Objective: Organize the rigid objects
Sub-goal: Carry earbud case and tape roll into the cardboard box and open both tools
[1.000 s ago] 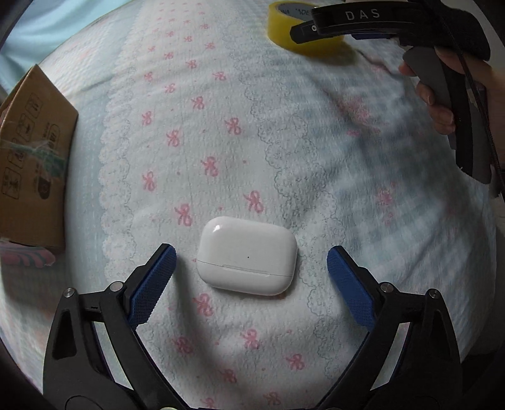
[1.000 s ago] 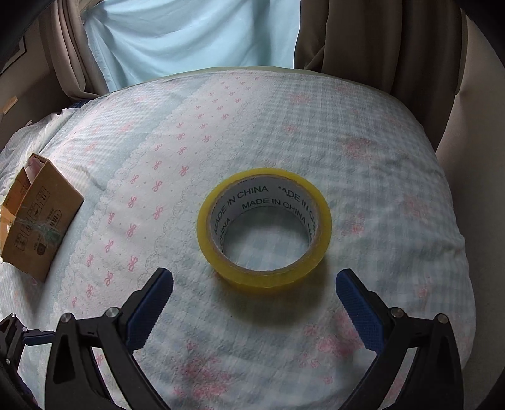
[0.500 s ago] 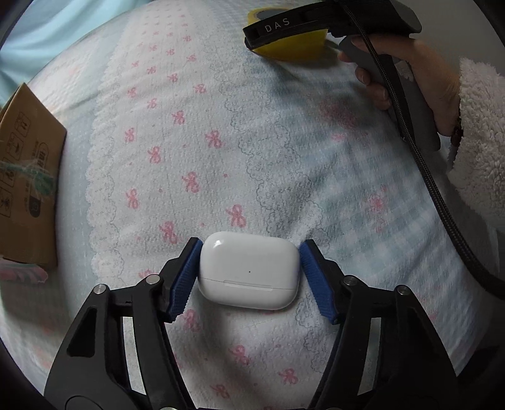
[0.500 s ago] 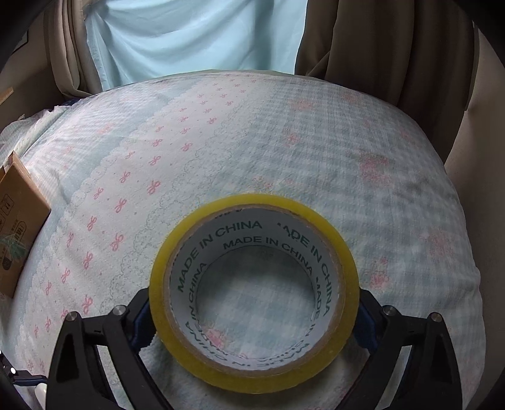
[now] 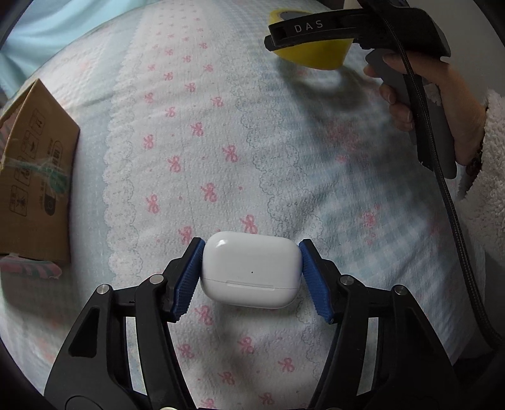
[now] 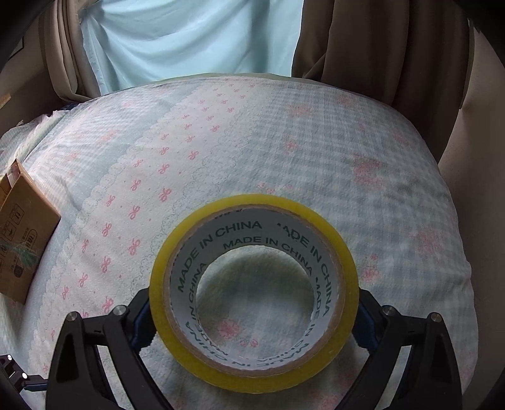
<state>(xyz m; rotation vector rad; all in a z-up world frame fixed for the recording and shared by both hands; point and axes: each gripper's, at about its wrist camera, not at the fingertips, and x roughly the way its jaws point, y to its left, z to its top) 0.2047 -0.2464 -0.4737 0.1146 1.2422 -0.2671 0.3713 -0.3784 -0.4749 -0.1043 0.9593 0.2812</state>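
My left gripper (image 5: 251,277) is shut on a white earbuds case (image 5: 251,268), its blue pads pressed on both short ends, and holds it just above the bedspread. My right gripper (image 6: 254,315) is shut on a yellow tape roll (image 6: 254,372) printed MADE IN CHINA, lifted off the bed and tilted toward the camera. In the left wrist view the right gripper (image 5: 315,28) and the tape roll (image 5: 312,53) show at the top right, held by a hand in a white fleece sleeve.
A brown cardboard box (image 5: 31,176) lies at the left edge of the bed, also in the right wrist view (image 6: 22,239). The bedspread (image 5: 221,142) is pale blue check with pink bows. Curtains (image 6: 189,41) hang behind the bed.
Both grippers closed on their objects: the left on the earbuds case, the right on the tape roll. Both objects have since been lifted off the bedspread.
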